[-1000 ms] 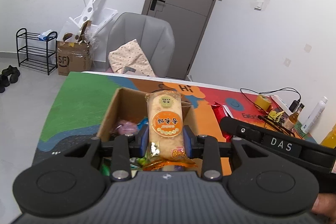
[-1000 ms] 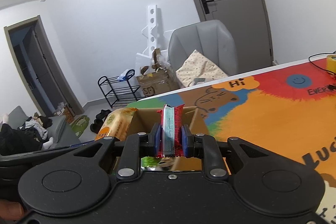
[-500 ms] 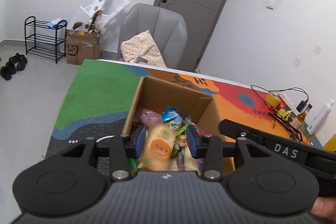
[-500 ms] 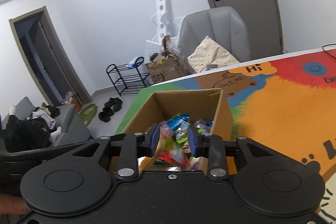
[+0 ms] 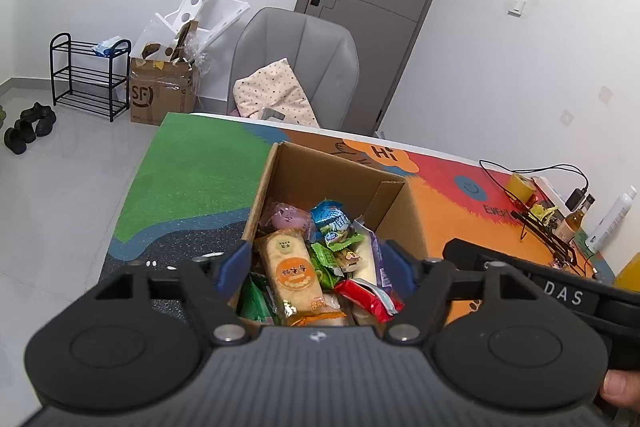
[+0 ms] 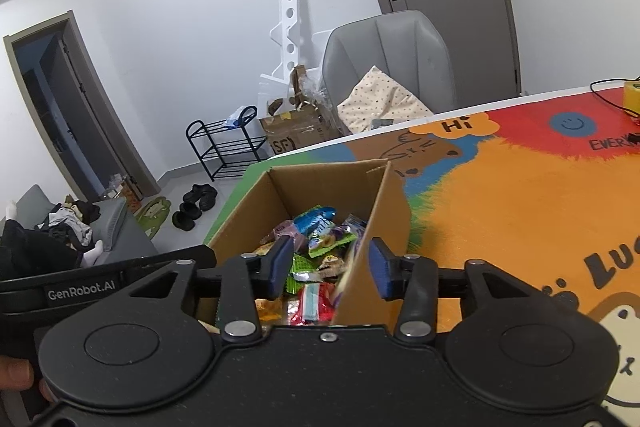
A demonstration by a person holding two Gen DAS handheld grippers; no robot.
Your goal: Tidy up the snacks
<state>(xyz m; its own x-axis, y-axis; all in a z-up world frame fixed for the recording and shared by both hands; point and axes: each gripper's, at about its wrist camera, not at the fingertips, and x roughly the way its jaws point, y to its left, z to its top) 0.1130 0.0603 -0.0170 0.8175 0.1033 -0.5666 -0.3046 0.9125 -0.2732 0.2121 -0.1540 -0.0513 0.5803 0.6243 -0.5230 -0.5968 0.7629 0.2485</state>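
Observation:
An open cardboard box [image 5: 336, 167] stands on the colourful table mat and holds several snack packets. An orange cracker packet [image 5: 294, 273] lies on top of the pile, with a red packet [image 5: 368, 297] to its right. My left gripper [image 5: 316, 267] is open and empty above the near end of the box. In the right wrist view the same box [image 6: 320, 183] is below my right gripper [image 6: 330, 269], which is open and empty over the box's right wall. A red packet [image 6: 312, 307] lies among the snacks there.
A grey chair [image 5: 296, 67] with a spotted cushion stands behind the table. Bottles, a yellow tape roll [image 5: 520, 185] and cables sit at the table's right end. A shoe rack [image 5: 88, 75] and a cardboard carton [image 5: 160, 95] stand on the floor to the left.
Both grippers opened and let go of their packets. The orange cracker packet and the red packet dropped into the box. Both grippers now sit higher with the box fully in view.

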